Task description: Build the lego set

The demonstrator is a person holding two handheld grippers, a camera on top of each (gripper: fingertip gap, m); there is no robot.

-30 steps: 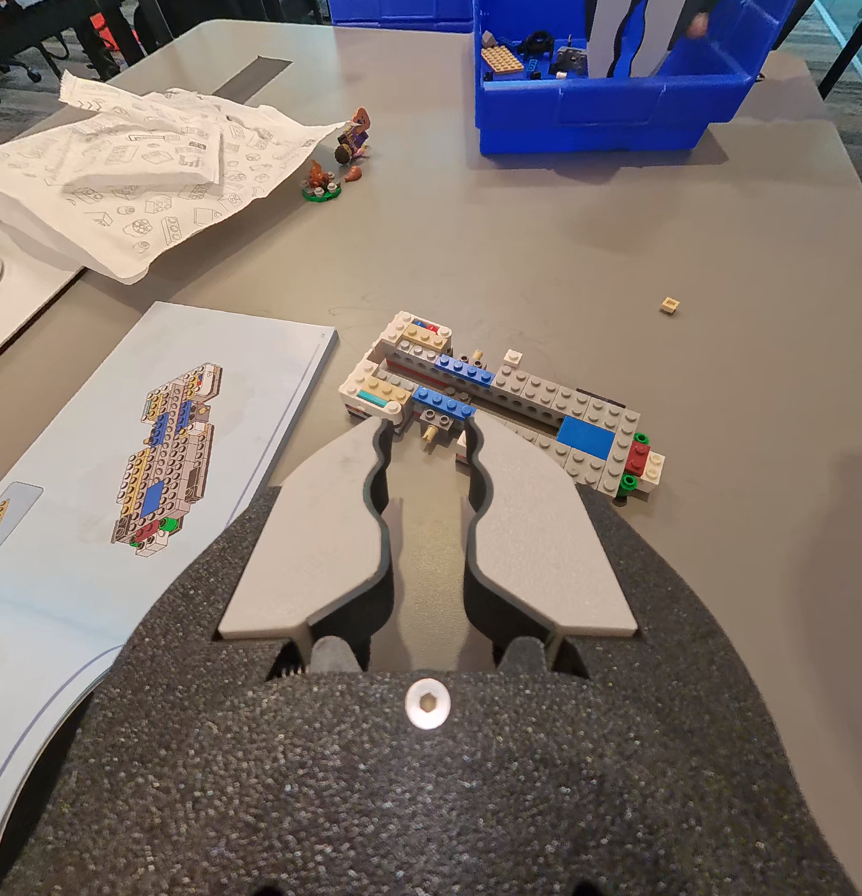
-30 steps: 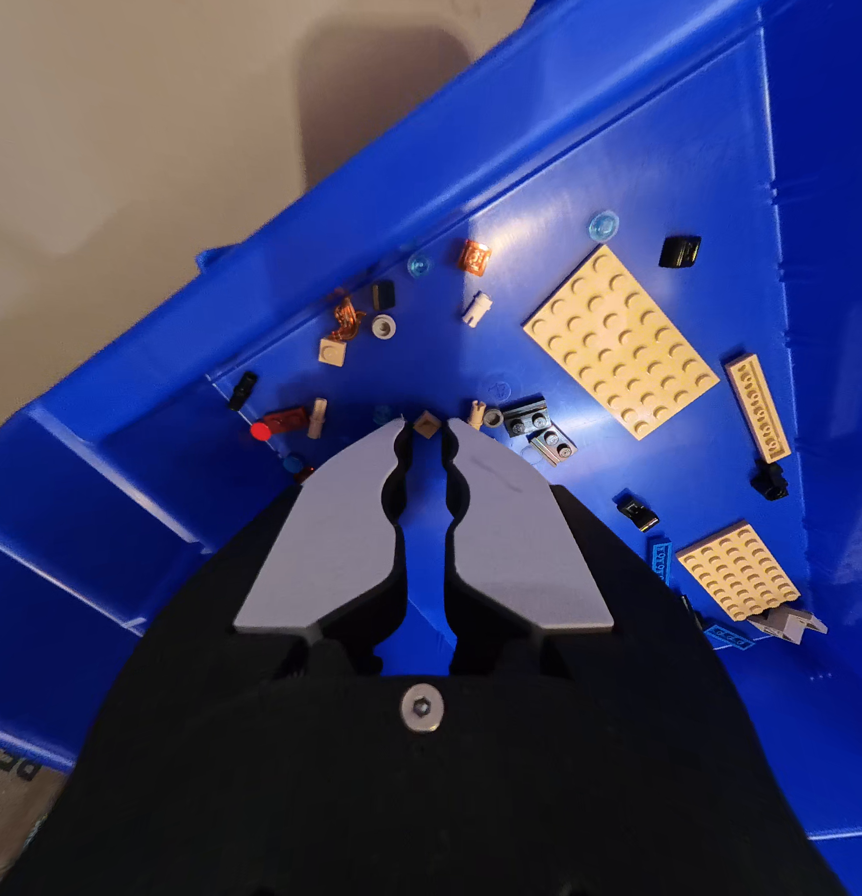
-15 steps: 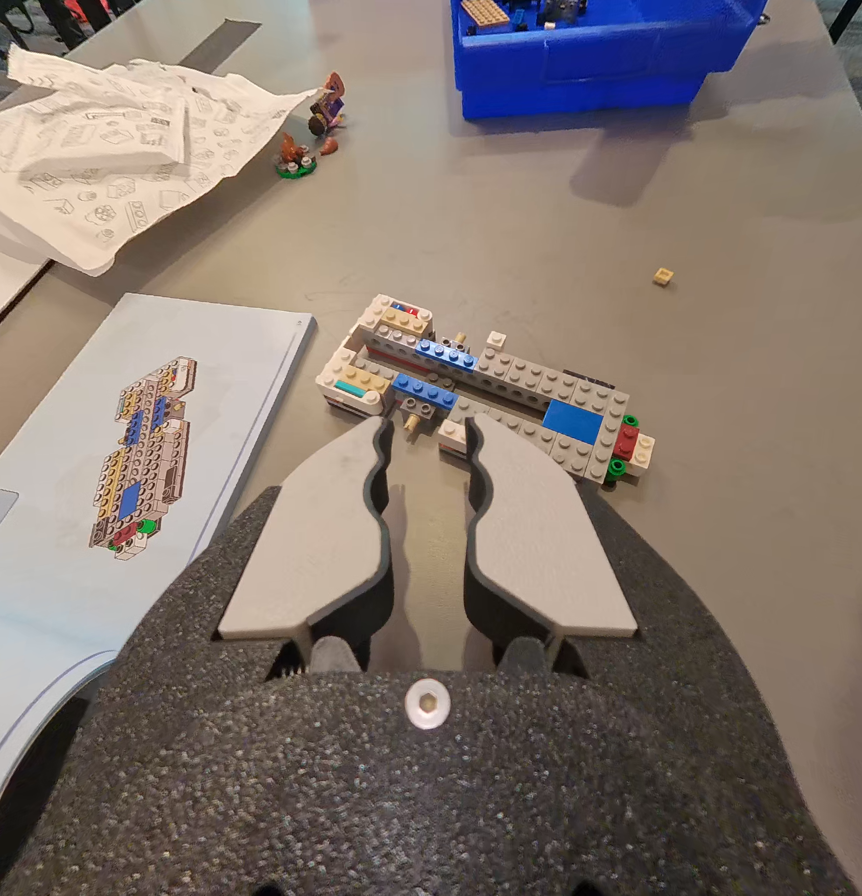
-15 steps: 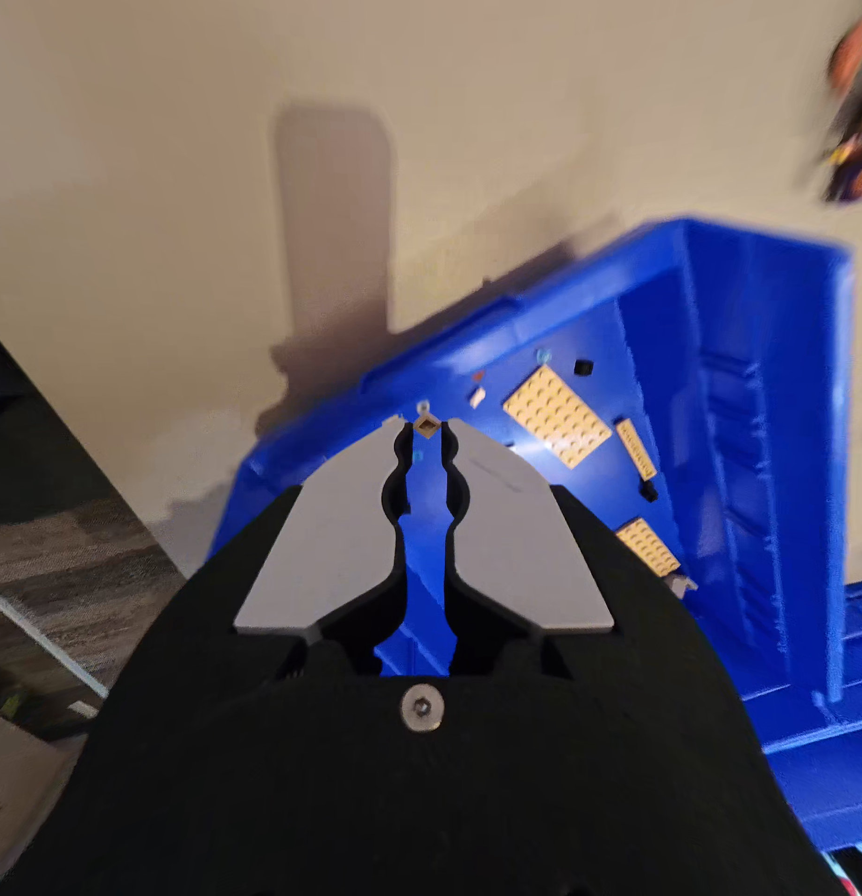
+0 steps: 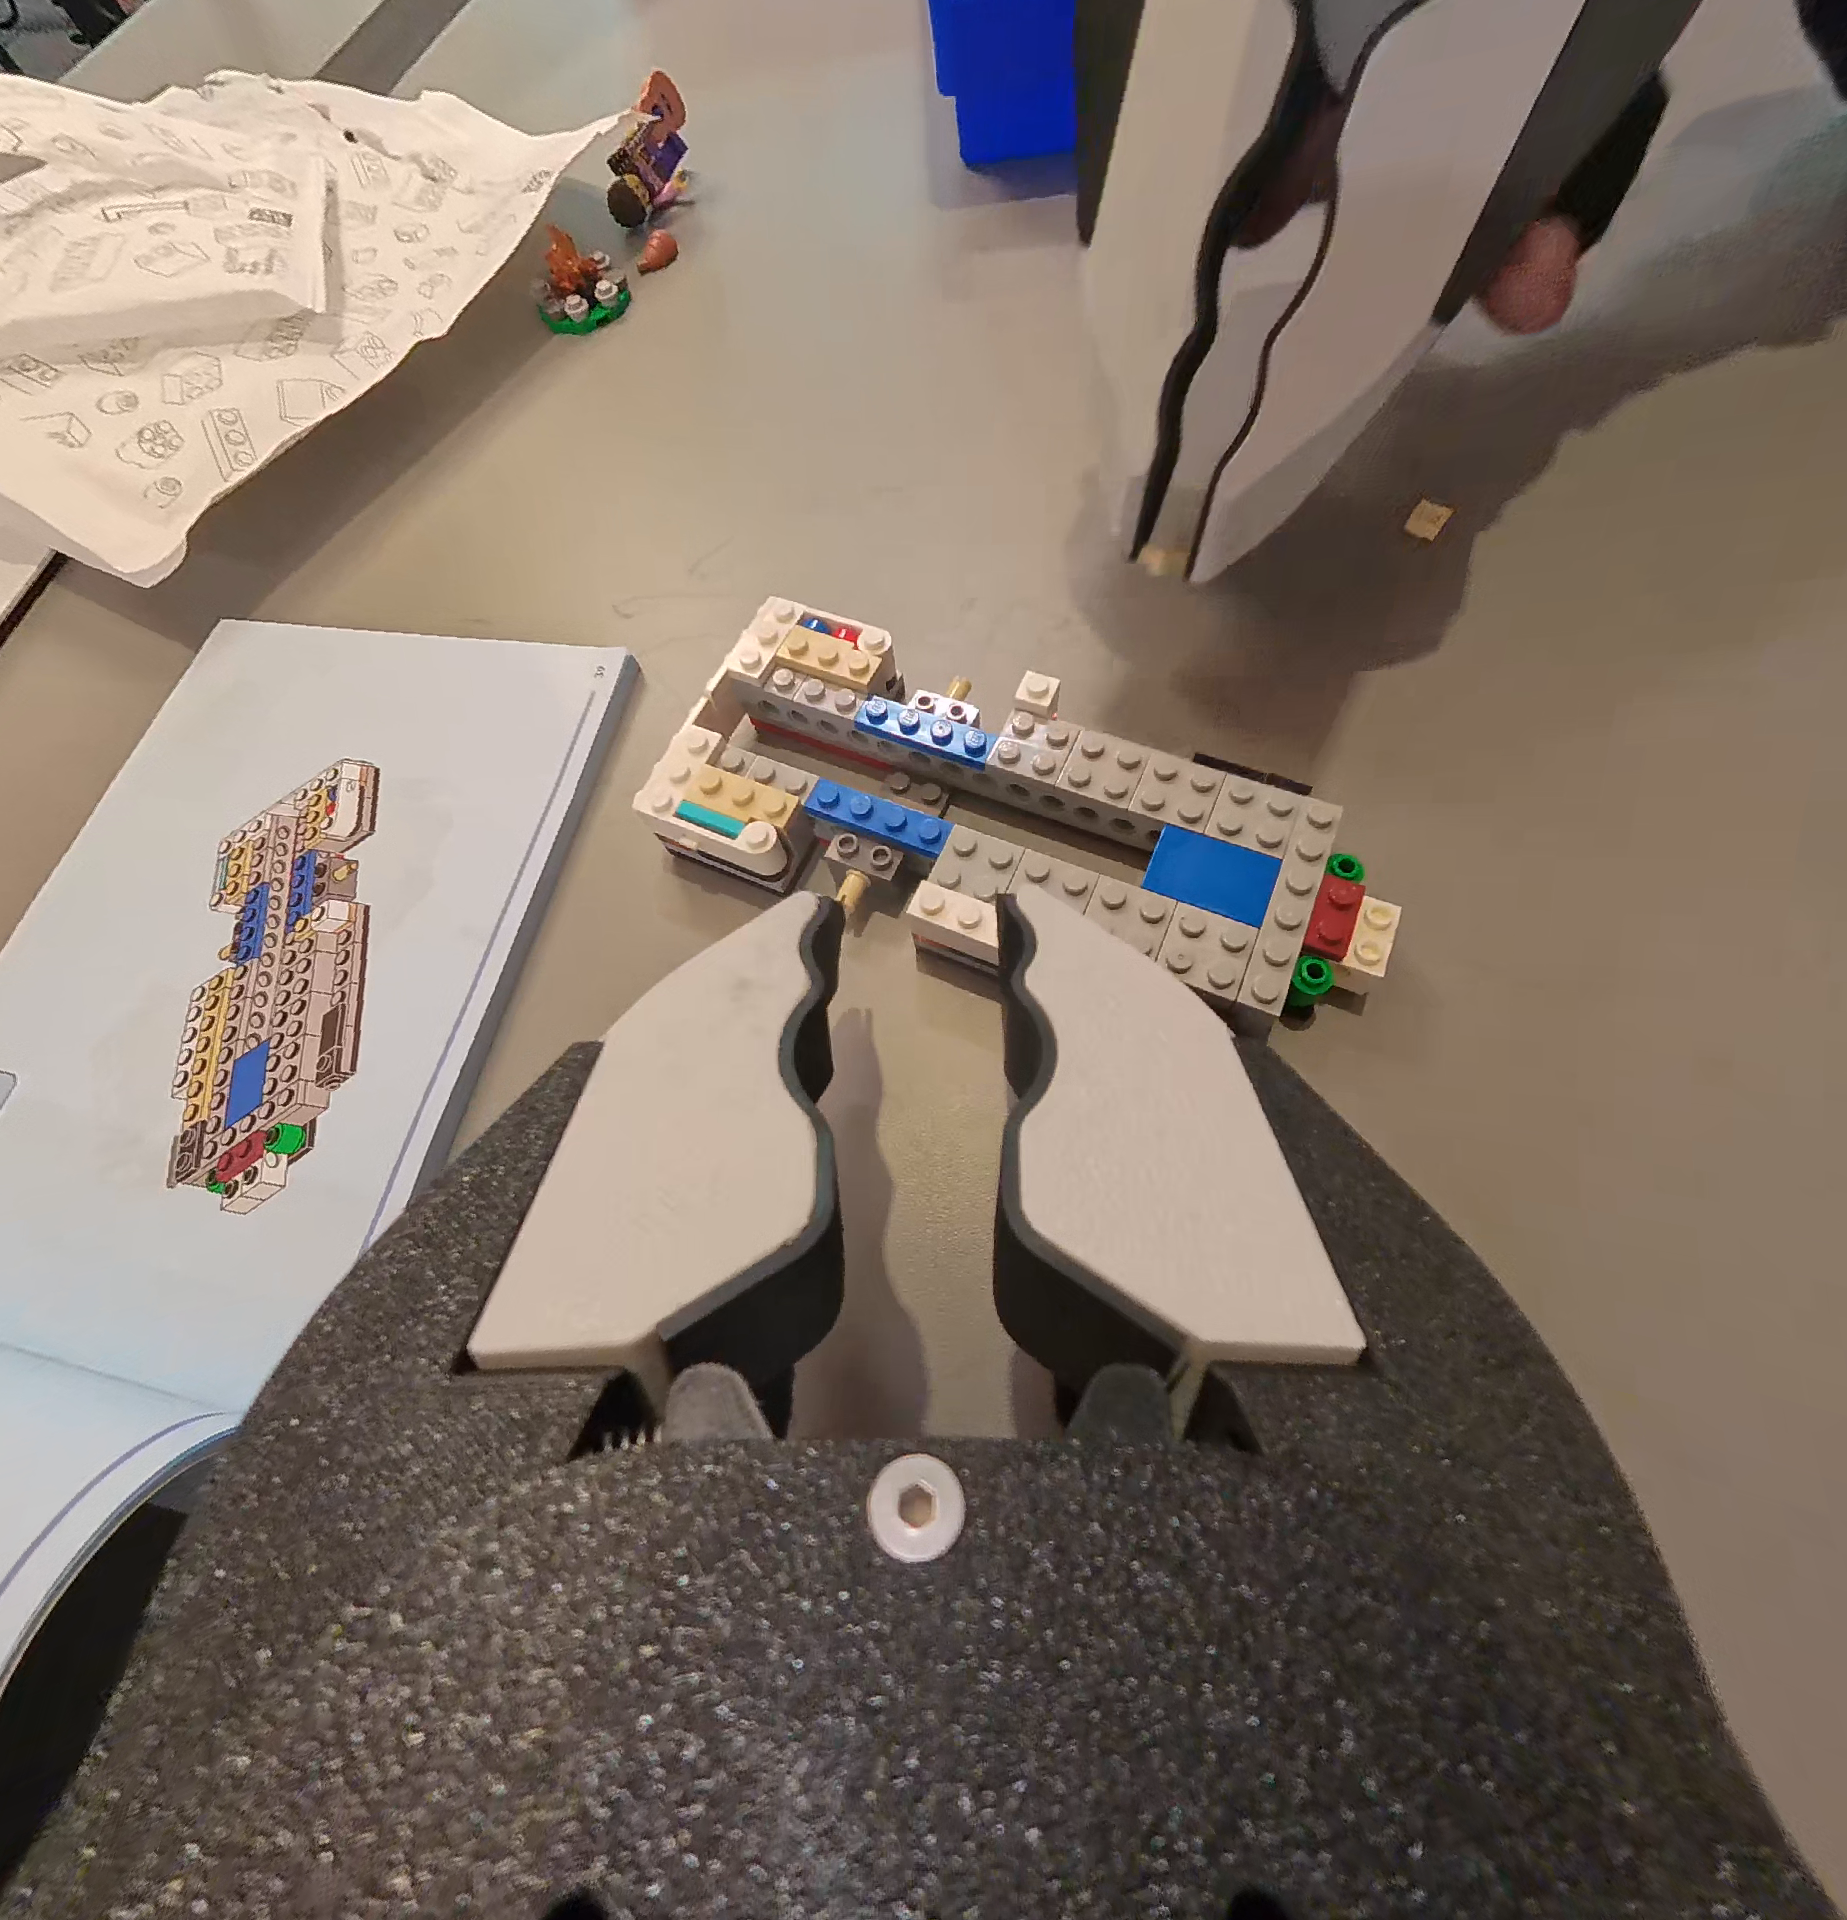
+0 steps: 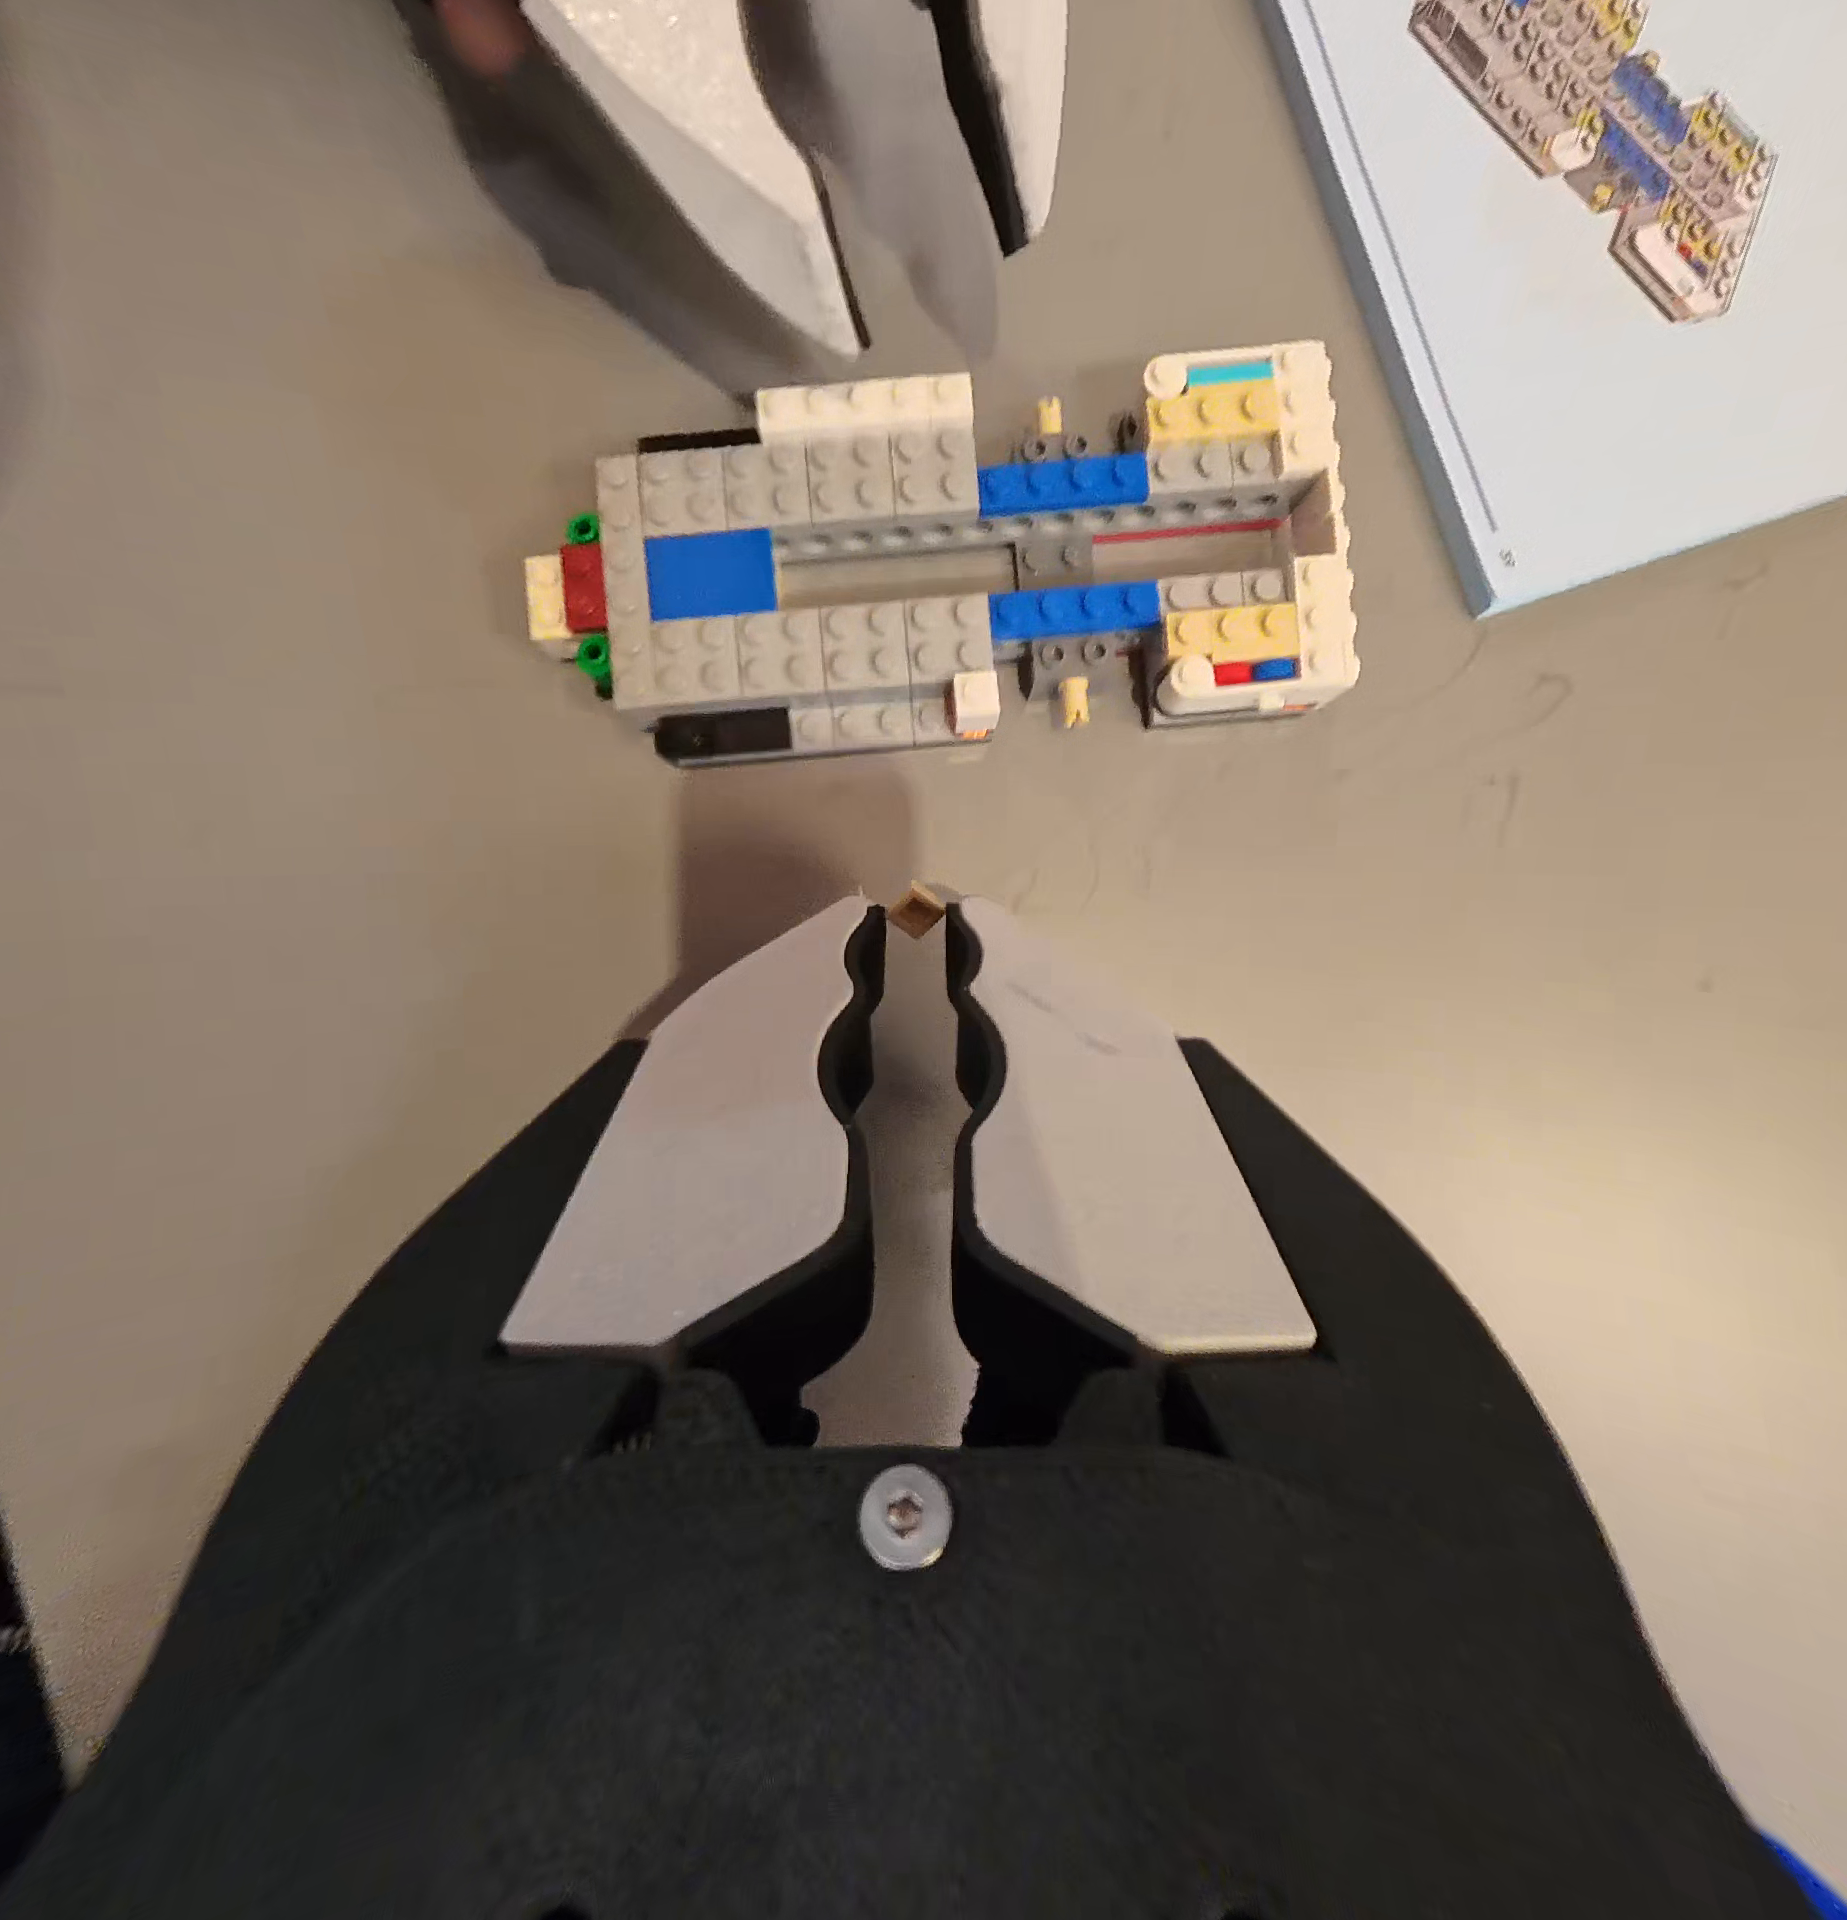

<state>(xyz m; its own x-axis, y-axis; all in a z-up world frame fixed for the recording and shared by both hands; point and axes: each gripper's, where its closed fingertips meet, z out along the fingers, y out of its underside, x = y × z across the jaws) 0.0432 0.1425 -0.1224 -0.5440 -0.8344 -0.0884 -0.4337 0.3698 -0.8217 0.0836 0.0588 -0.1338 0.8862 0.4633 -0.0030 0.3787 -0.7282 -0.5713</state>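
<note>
A partly built brick model (image 5: pixel 1085 774) of grey, white, blue and tan bricks lies on the grey table (image 5: pixel 898 416). My left gripper (image 5: pixel 914 914) is open and empty, its fingertips just short of the model's near side, by a tan pin and a white brick. My right gripper (image 6: pixel 914 920) is shut on a small tan piece (image 6: pixel 916 914) held at the very tips, above the table on the model's (image 6: pixel 857 488) other side. In the left wrist view the right gripper (image 5: pixel 1173 551) hangs beyond the model with the tan piece at its tips. The left gripper also shows in the right wrist view (image 6: pixel 929 291).
An open instruction booklet (image 5: pixel 275 935) lies left of the model. A crumpled printed paper bag (image 5: pixel 171 260), a small figure (image 5: pixel 644 156) and a campfire piece (image 5: pixel 581 286) lie at the back left. A blue bin (image 5: pixel 1002 83) stands behind. A loose tan piece (image 5: pixel 1428 520) lies at the right. Left tips to right tips: about 10 centimeters. The small figure (image 5: pixel 644 156) lies around 25 centimeters away from my right fingertips.
My right gripper has left the blue bin with the tan piece held in it and come over the table beside the model. My left gripper has stayed open in front of the model.
</note>
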